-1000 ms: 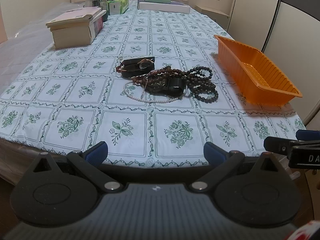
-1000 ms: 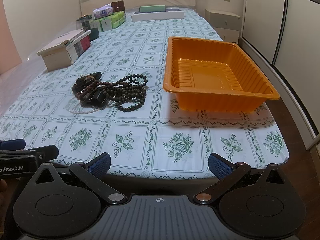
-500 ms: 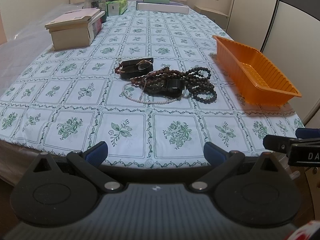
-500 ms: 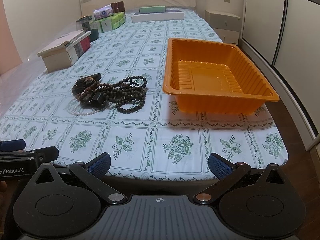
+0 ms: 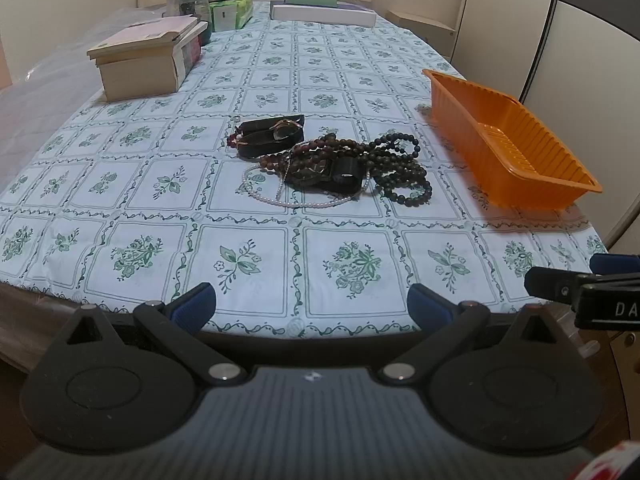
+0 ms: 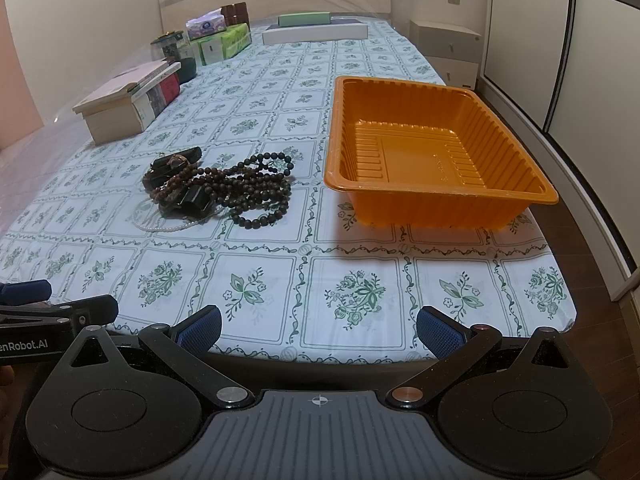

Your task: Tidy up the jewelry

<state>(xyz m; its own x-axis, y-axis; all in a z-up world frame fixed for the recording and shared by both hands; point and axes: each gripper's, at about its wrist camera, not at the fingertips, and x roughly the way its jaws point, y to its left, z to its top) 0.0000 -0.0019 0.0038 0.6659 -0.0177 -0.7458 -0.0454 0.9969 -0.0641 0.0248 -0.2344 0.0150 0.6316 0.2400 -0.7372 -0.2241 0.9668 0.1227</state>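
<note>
The jewelry pile (image 5: 332, 160) lies on the floral tablecloth (image 5: 248, 80), left of the orange tray (image 6: 432, 148) and apart from it; the tray is empty. In the pile I make out a dark bead strand (image 5: 400, 172), a reddish-brown bead strand (image 5: 316, 150), a white pearl strand (image 5: 304, 202) partly beneath the rest, and black strap-like pieces (image 5: 272, 136) at its far side.

Risk, as I judge it: the strands overlap and loop through one another, so pinching one bead strand may drag the others along, or let them drop off short of the tray. The pearl strand is thin and flat on the cloth; my fingertips could slide over it or bunch the cloth.

My left gripper (image 5: 312, 300) is held level at the near table edge, aimed at the pile, jaws spread wide and holding nothing. My right gripper (image 6: 320, 322) sits likewise at the edge, facing the tray, jaws parted and bare. Each gripper shows at the other's side margin.
</note>
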